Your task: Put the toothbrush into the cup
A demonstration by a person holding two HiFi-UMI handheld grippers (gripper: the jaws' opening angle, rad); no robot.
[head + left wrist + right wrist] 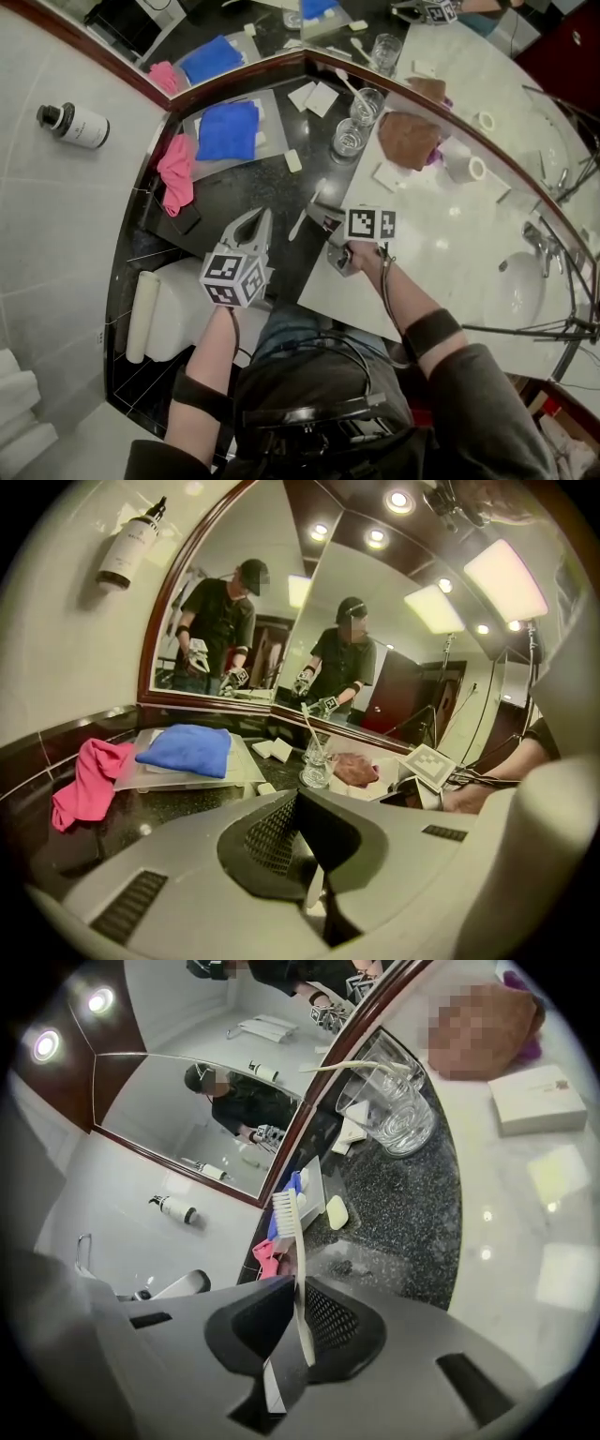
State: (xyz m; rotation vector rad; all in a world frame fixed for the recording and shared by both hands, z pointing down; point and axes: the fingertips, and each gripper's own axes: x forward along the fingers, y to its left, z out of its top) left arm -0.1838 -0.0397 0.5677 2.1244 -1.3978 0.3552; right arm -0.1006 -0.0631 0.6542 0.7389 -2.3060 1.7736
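My right gripper is shut on a white toothbrush over the dark counter near the edge of the white counter. In the right gripper view the toothbrush stands upright between the jaws of the right gripper, bristles on top. Two clear glass cups stand farther back: one cup is empty, the other cup holds another white toothbrush. The cups lie ahead and to the right of the held brush. My left gripper hangs shut and empty to the left, seen also as the left gripper.
A blue towel lies on a tray by the mirror, and a pink cloth lies left of it. A small soap bar rests on the dark counter. A brown item, tape rolls and the faucet occupy the white counter. A toilet stands below.
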